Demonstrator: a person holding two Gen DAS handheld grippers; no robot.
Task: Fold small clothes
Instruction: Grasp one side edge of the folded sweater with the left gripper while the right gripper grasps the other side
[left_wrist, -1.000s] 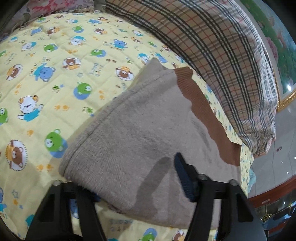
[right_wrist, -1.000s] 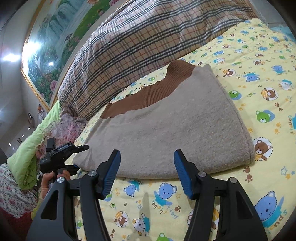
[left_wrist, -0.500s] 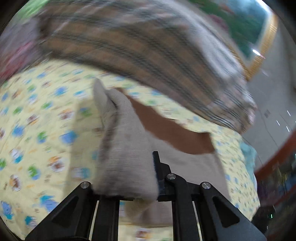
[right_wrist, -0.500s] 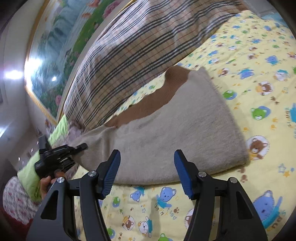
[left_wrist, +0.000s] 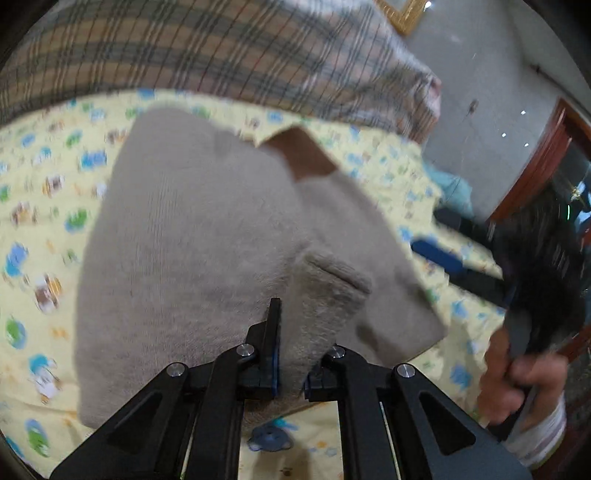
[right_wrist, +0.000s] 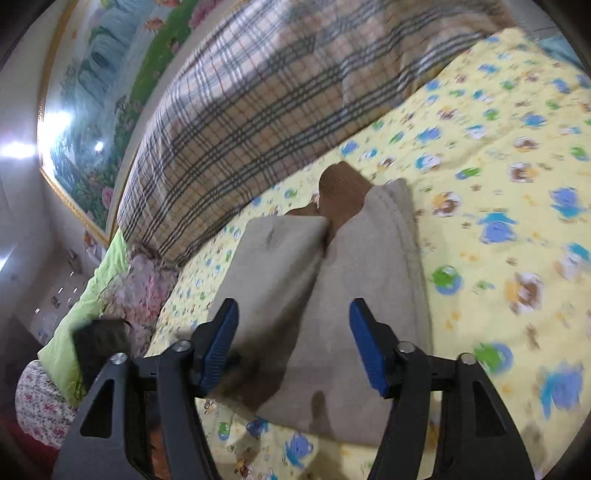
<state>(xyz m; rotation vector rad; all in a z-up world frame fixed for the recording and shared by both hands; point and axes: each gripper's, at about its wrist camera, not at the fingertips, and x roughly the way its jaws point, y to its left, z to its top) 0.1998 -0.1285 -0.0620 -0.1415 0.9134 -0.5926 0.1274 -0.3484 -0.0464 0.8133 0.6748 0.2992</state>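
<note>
My left hand-held gripper (left_wrist: 290, 373) was closed on the beige sweater (left_wrist: 192, 236) mid-fold; next I should release it, my right hand-held gripper (right_wrist: 293, 347) wide open, empty.

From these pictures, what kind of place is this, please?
Most likely a bedroom: the work surface is a bed with a yellow cartoon-bear quilt, a large plaid pillow lies at its head, and a framed landscape painting hangs behind.

No legible text anywhere, perhaps owing to motion blur.
</note>
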